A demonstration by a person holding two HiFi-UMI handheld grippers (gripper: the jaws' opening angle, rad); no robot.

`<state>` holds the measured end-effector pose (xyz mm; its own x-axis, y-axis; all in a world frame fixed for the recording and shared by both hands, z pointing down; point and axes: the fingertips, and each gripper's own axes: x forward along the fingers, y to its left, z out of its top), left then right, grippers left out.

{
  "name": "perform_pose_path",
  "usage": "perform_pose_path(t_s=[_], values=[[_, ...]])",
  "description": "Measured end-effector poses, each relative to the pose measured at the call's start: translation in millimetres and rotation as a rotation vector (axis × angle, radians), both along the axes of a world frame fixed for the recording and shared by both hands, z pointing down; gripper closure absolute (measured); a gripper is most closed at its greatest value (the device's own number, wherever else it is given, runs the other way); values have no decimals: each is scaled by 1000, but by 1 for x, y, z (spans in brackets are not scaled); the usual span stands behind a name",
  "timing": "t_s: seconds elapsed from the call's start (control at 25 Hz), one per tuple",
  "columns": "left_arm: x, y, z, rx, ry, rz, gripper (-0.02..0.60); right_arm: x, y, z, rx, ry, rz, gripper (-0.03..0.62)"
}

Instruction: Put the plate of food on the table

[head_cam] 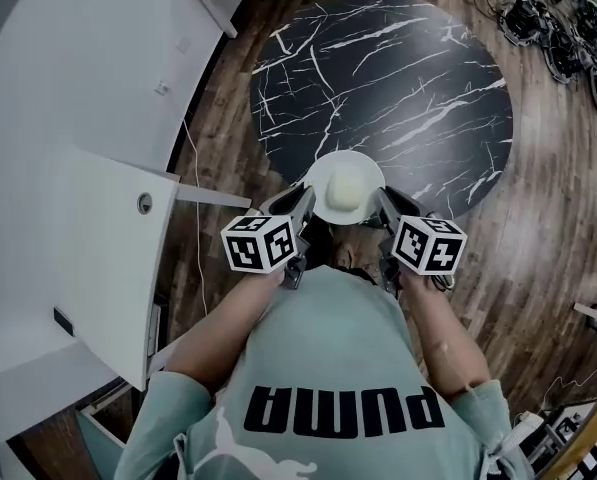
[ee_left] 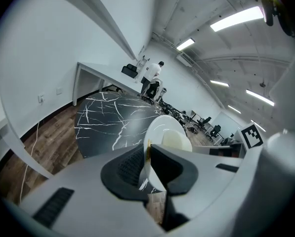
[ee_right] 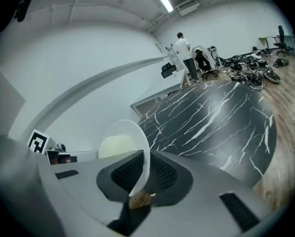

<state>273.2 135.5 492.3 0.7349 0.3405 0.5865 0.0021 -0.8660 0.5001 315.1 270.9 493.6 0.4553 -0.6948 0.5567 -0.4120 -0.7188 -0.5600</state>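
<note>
A white plate (head_cam: 344,186) carrying a pale round lump of food (head_cam: 342,190) hangs in the air between both grippers, over the near edge of the round black marble table (head_cam: 398,88). My left gripper (head_cam: 303,204) is shut on the plate's left rim, and my right gripper (head_cam: 382,204) is shut on its right rim. In the left gripper view the plate (ee_left: 159,132) stands edge-on between the dark pads (ee_left: 130,167). The right gripper view shows the plate rim (ee_right: 137,147) pinched between the ribbed pads (ee_right: 159,172), with the food (ee_right: 117,146) behind it.
A white desk (head_cam: 88,248) runs along the left, a white cabinet door open beside me. Cables and equipment (head_cam: 568,28) lie on the wood floor at the top right. A person (ee_right: 184,53) stands by a far desk.
</note>
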Motion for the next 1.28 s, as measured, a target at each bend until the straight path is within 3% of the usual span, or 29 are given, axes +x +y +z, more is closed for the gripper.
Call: perform_pose_path(t_s=[0.4,0.84,1.28], values=[[62,36,20,-28,-16,160,532,37,41,15,-71,-28,149,545],[128,54,64,-24,-94,298,532,84,59,61,-123,-126,267,545],[160,59,100,-27,-178,391,534,110,63,98,-171,-217,324,543]])
